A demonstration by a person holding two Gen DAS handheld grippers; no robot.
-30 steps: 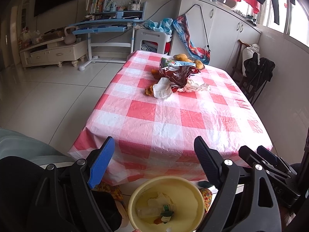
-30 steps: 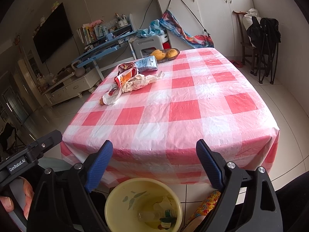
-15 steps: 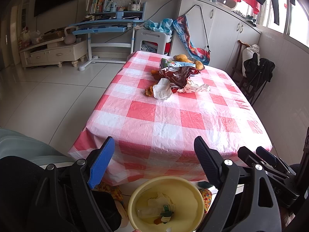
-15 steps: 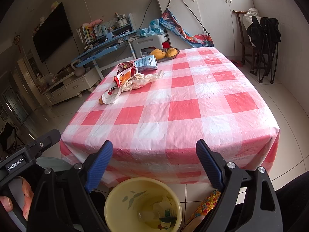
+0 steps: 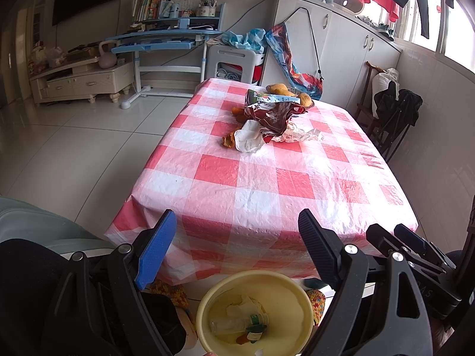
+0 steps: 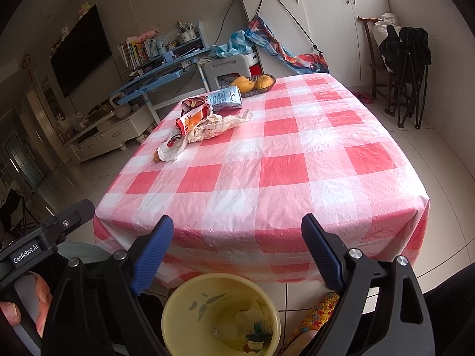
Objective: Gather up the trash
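A heap of trash lies at the far end of the red-and-white checked table [image 5: 255, 198] [image 6: 276, 190]: a crumpled red snack bag [image 5: 273, 117] [image 6: 193, 115], white paper wrappers [image 5: 248, 141] [image 6: 216, 126] and a pale blue packet [image 5: 273, 98] [image 6: 227, 99]. A yellow bin [image 5: 204, 299] [image 6: 175, 299] stands on the floor by the near table edge, with a plastic bottle [image 5: 237, 323] and scraps inside. My left gripper [image 5: 237, 234] and right gripper [image 6: 237, 237] both hover open above the bin, nothing between their fingers, well short of the trash.
A dark bowl of yellow fruit [image 6: 255, 83] sits at the table's far end. Behind are a blue desk [image 5: 160, 38], white cabinets [image 6: 314, 20] and a chair with a black bag [image 6: 406, 50]. A hand [image 6: 17, 305] holds the left gripper.
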